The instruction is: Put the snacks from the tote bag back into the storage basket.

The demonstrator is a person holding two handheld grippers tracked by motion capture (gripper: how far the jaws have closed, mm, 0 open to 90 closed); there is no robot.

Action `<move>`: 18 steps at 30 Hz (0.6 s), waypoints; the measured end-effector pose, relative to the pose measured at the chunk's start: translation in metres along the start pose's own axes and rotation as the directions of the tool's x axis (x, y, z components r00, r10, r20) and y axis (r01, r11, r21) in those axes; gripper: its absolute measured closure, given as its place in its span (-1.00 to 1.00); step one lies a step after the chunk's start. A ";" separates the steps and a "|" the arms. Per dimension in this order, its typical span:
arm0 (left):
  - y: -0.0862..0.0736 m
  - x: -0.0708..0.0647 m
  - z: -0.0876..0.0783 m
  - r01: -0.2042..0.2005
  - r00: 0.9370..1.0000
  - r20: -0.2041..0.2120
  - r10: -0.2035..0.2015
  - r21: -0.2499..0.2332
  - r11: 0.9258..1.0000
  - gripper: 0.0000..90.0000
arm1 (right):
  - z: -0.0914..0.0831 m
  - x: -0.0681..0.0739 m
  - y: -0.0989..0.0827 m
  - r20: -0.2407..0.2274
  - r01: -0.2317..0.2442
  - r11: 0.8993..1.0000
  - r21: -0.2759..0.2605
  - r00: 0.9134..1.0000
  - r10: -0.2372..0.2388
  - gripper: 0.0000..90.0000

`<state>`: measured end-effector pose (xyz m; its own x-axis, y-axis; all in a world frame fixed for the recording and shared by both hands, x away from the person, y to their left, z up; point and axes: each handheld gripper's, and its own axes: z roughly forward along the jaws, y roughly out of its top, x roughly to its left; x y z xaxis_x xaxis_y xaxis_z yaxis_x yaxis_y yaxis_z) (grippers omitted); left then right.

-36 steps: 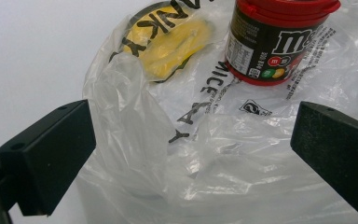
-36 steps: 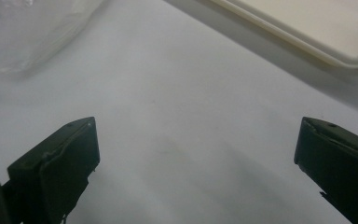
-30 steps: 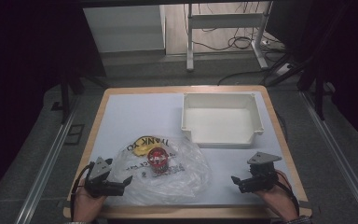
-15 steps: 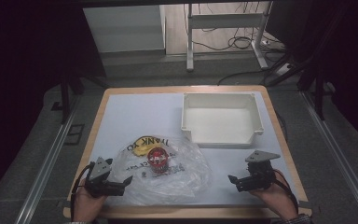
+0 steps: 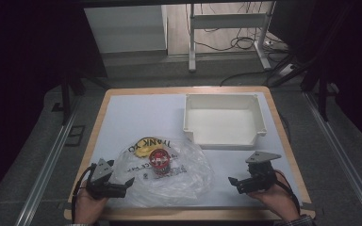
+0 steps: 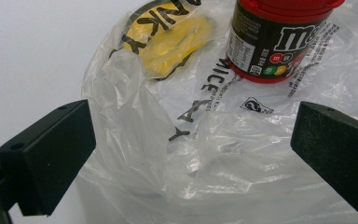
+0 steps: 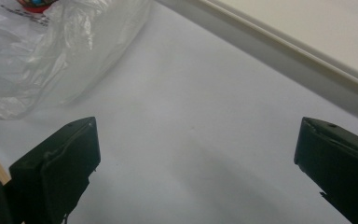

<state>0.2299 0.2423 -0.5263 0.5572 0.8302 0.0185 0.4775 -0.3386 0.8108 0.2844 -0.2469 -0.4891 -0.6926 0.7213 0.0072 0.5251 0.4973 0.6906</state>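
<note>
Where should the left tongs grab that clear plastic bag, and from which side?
Best guess: pinch the raised crumpled fold of the plastic bag at its near-left edge, coming in low from the person's side. The left tongs already stand open around it there, and the film lifts off the table, well short of the red-lidded candy jar.

We read: jar [image 6: 279, 39] label – "m&m" logo, partly cut off | bag [image 6: 200, 140] print – black letters "NICE", "AY", fragment "NK" on yellow patch; small print illegible.
</note>
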 end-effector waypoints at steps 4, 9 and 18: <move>0.000 -0.001 0.000 -0.003 1.000 0.001 0.003 0.002 1.000 -1.00 | 0.000 0.003 0.003 -0.008 0.019 1.000 0.000 1.000 -0.019 -0.99; 0.000 -0.001 0.001 -0.007 1.000 0.003 0.007 0.005 1.000 -1.00 | 0.002 0.007 0.006 -0.002 0.037 0.999 0.001 0.999 -0.037 -0.96; 0.000 -0.002 0.001 -0.008 1.000 0.002 0.008 0.006 1.000 -1.00 | 0.001 0.011 0.014 -0.016 0.047 0.998 -0.038 0.999 -0.048 -0.91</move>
<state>0.2292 0.2403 -0.5270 0.5624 0.8265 0.0233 0.4773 -0.3475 0.8071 0.2847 -0.2315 -0.4804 -0.7250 0.6886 -0.0143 0.4725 0.5123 0.7171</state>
